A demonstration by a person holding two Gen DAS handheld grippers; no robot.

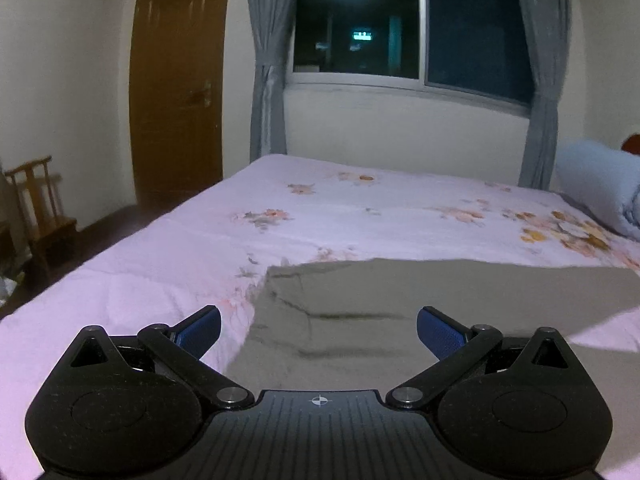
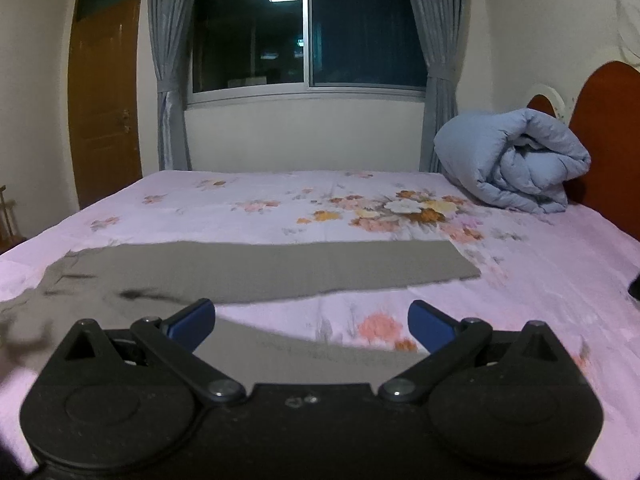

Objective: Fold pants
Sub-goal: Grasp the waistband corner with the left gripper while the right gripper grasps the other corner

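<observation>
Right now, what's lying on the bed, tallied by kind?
Grey pants, spread flat: 1
Rolled light-blue quilt by the headboard: 1
Total: 2, on the pink floral bedsheet. Left tool and right tool are open above the pants, holding nothing.

Bedsheet point(image 2: 248, 196) beyond the pants point(image 2: 280, 268) lies open; rolled duvet point(image 2: 508, 156) blocks the headboard corner, seemingly.

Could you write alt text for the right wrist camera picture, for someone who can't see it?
Grey pants lie spread flat on a pink floral bedsheet, legs apart, just beyond the open, empty right gripper. A rolled blue quilt sits by the headboard.
</observation>
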